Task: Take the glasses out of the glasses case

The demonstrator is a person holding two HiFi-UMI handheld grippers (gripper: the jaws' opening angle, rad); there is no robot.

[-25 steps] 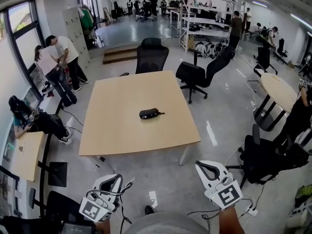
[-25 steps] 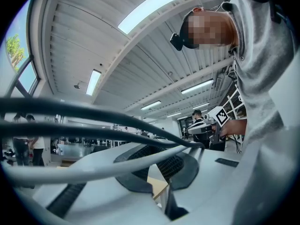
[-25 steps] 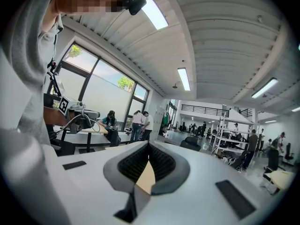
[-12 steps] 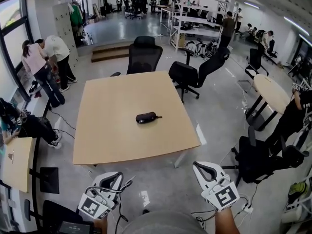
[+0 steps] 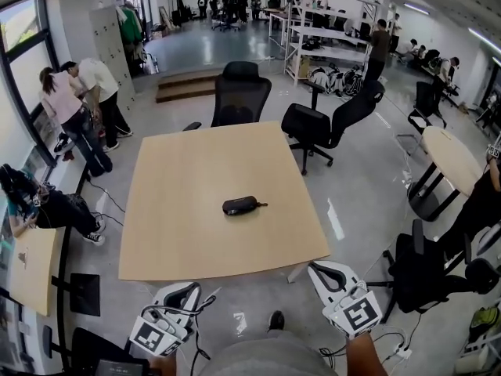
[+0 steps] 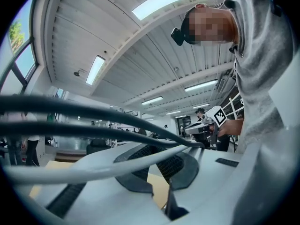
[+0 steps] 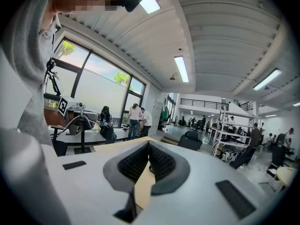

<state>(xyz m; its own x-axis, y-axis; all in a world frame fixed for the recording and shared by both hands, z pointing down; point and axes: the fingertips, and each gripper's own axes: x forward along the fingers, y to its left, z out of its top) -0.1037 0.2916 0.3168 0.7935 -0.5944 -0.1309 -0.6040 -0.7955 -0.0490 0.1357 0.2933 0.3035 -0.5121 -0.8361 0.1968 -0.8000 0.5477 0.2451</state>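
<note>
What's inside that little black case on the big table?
The black case lies closed on the wooden table, so its inside is hidden. Only its dark shell and a little tab at one end show. What it holds cannot be seen.

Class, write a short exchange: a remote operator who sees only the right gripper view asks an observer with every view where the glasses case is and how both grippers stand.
Operator: Where is the case?
Observer: The dark oval glasses case lies near the middle of the pale square wooden table.
Operator: Am I above the table?
Observer: No, the right gripper hangs short of its near edge.
Operator: And the left jaws?
Observer: The left gripper is shut, empty.
</note>
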